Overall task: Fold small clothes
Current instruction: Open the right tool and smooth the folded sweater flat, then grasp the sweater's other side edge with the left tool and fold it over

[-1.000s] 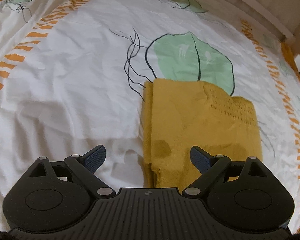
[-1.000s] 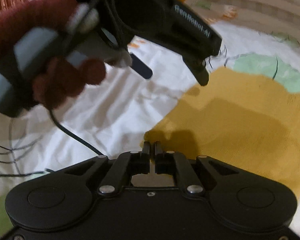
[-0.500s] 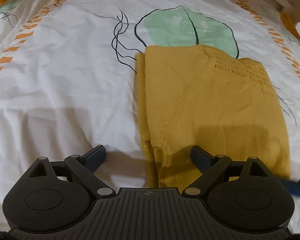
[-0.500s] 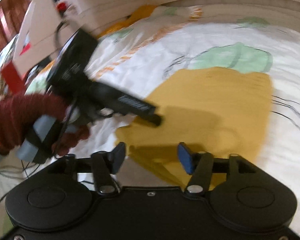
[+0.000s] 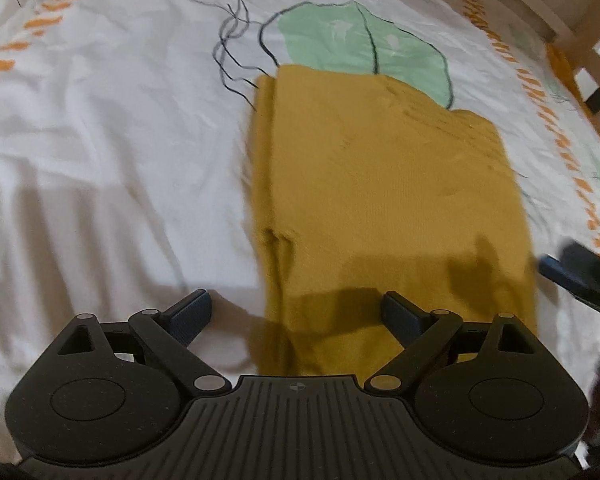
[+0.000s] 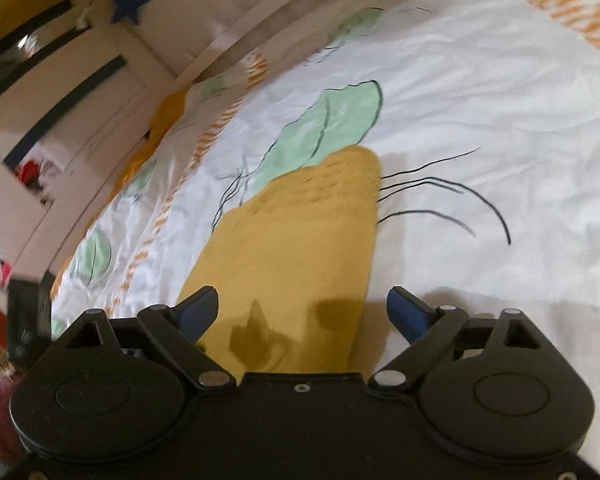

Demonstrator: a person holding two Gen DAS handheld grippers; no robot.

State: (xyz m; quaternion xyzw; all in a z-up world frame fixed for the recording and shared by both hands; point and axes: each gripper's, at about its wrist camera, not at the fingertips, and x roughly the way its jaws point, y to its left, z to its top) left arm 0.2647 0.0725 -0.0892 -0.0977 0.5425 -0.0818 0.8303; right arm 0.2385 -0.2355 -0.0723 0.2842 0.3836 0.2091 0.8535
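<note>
A mustard knit garment (image 5: 388, 200), folded into a rectangle, lay on the crumpled leaf-print bedsheet (image 5: 100, 140); left gripper (image 5: 296, 312) fingers gaped empty, right gripper (image 6: 302, 308) fingers had just been opening, nothing between.

1. I see a mustard-yellow knitted garment (image 5: 384, 200), plain across most of it, with rows of small openwork holes near its far end.
2. The bed sheet (image 5: 100, 152) under it is white, printed with pale green leaves outlined in thin black lines, loose black strokes, and bands of short orange dashes along the edges.
3. My left gripper (image 5: 298, 312) is matte black with dark blue ribbed fingers (image 5: 192, 314).
4. My right gripper (image 6: 302, 310) matches: black body, blue fingers (image 6: 406, 312).
5. A dark blue star (image 6: 131, 1) sits on a cream wall.
</note>
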